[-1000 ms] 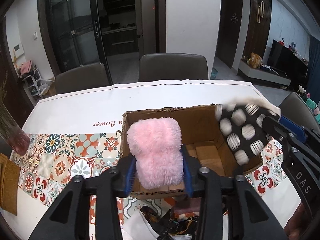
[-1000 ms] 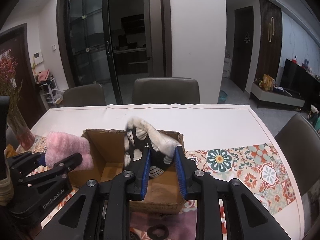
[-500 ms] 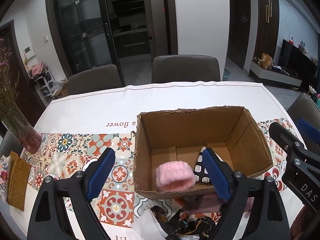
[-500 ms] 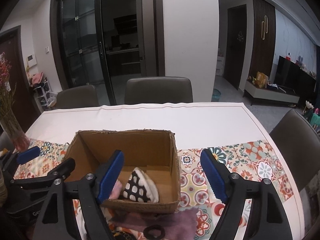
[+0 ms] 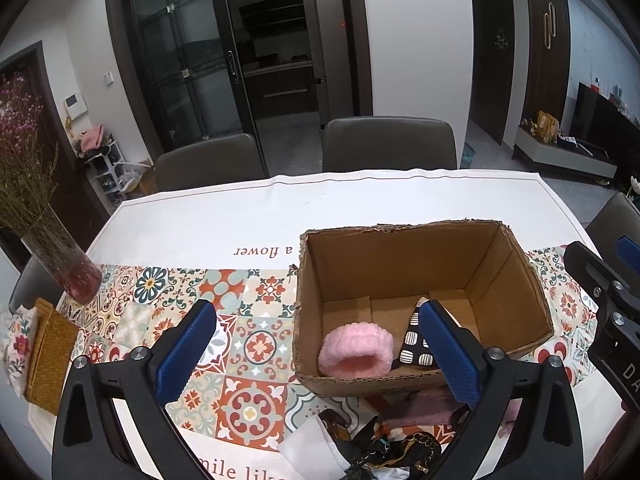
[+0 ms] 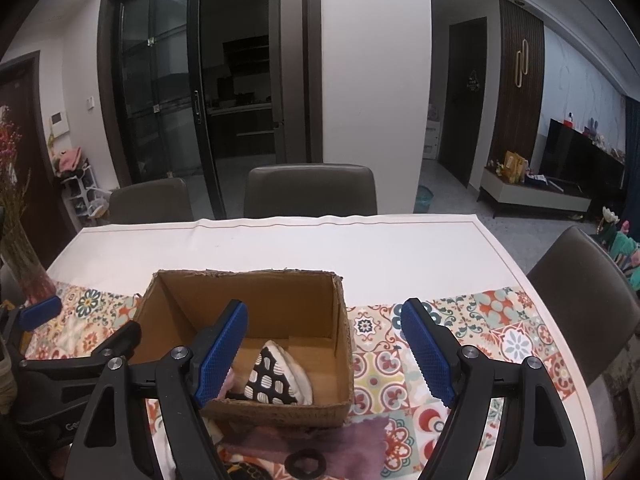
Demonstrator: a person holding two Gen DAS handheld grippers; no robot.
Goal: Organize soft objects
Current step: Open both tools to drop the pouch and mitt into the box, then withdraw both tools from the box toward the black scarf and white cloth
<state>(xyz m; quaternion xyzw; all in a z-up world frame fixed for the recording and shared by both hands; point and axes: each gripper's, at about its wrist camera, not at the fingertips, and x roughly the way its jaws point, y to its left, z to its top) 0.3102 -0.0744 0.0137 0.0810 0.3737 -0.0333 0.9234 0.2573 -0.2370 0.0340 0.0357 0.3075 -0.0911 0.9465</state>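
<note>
Both my grippers hang near the front of the cardboard box (image 5: 424, 280), jaws spread wide, nothing held in either. Left gripper (image 5: 316, 348) straddles the box's near-left corner; right gripper (image 6: 324, 352) straddles its near-right wall.

Inside the box: pink fuzzy piece (image 5: 355, 348) against the near wall, left half; black-and-white dotted piece (image 6: 276, 376) just beside it to the right, touching or nearly so. I judge both as put away.

What is left lies the other way: a heap of loose cloth (image 5: 384, 436) on the patterned table runner (image 5: 248, 320), nearer than the box, below and between the two grippers. A mauve cloth (image 6: 320, 440) spreads left to right along the box's near wall, with a dark ring (image 6: 305, 461) on it.

Judgement: the next pick means pulling back and down. The mauve cloth sits about under the right gripper; the dark tangled scarf end is more under the left.
</note>
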